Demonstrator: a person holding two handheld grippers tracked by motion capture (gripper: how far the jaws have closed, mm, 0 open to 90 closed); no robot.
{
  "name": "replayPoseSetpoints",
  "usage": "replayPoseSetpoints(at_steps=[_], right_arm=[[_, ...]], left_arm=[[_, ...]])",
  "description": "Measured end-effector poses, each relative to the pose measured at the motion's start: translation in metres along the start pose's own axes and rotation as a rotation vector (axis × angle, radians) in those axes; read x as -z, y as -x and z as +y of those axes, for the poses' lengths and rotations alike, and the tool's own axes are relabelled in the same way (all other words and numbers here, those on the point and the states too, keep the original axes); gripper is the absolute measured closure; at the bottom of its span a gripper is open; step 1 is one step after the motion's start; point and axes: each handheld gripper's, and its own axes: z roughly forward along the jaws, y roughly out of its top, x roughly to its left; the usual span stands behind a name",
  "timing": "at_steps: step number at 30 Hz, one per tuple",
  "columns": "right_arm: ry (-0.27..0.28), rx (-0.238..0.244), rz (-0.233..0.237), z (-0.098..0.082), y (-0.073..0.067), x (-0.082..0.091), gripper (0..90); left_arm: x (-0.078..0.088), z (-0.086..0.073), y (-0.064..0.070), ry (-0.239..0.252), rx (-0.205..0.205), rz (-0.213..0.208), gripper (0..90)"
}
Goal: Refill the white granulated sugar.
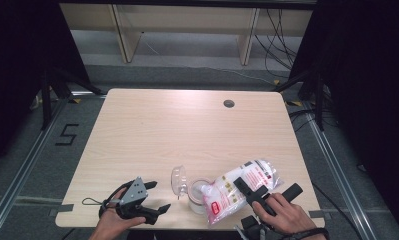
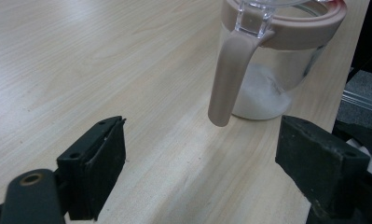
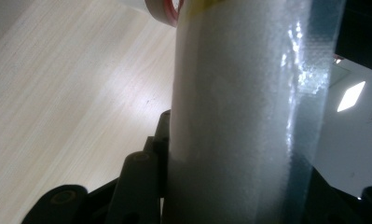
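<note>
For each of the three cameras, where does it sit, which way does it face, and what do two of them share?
High view: above the table's near edge, looking forward and down; both hands, left gripper, right gripper.
Left gripper view: on that gripper, facing the clear jar with pinkish rim; open jaws.
Right gripper view: facing the clear plastic bag of white powder it clamps.
Shared: the jar and the light wooden table.

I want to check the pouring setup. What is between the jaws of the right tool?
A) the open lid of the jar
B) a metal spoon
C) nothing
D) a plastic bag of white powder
D: in the high view the right tool clamps the plastic bag of white powder, tilted over the jar.
</note>
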Motion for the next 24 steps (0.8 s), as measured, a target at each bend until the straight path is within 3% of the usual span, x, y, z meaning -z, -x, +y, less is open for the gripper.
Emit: replayPoseSetpoints(at_steps=[2, 3, 10, 14, 16, 17, 18, 24], right_arm=[[0.009, 0.022, -0.001, -0.0004, 0.0013, -0.0004, 66.2], [0.004, 0.000, -0.001, 0.0002, 0.0005, 0.0001, 66.2], [0.008, -0.013, -0.007, -0.0013, 0.0001, 0.0008, 66.6], [0.011, 0.003, -0.011, -0.0023, 0.0005, 0.0005, 66.8], [0.010, -0.013, -0.008, -0.0020, 0.0003, 0.0008, 66.9], [0.012, 0.003, -0.011, -0.0023, 0.0005, 0.0005, 67.0], [0.010, -0.018, -0.007, -0.0016, 0.0000, 0.0010, 67.0], [0.015, -0.013, -0.007, -0.0017, 0.0008, 0.0011, 67.4]], left_arm=[[0.0001, 0.0000, 0.0001, -0.001, 0.000, 0.001, 15.6], [0.0001, 0.0000, 0.0001, 0.000, 0.001, 0.000, 15.6], [0.0001, 0.0001, 0.0001, 0.000, 0.000, 0.001, 15.6], [0.0002, 0.0001, 0.0001, 0.000, 0.001, 0.001, 15.6], [0.0002, 0.0001, 0.0001, 0.001, 0.001, 0.001, 15.6], [0.0003, 0.0001, 0.0002, 0.000, 0.001, 0.001, 15.6], [0.0003, 0.0001, 0.0001, 0.000, 0.000, 0.001, 15.6], [0.0002, 0.0001, 0.0001, 0.000, 0.001, 0.001, 15.6]])
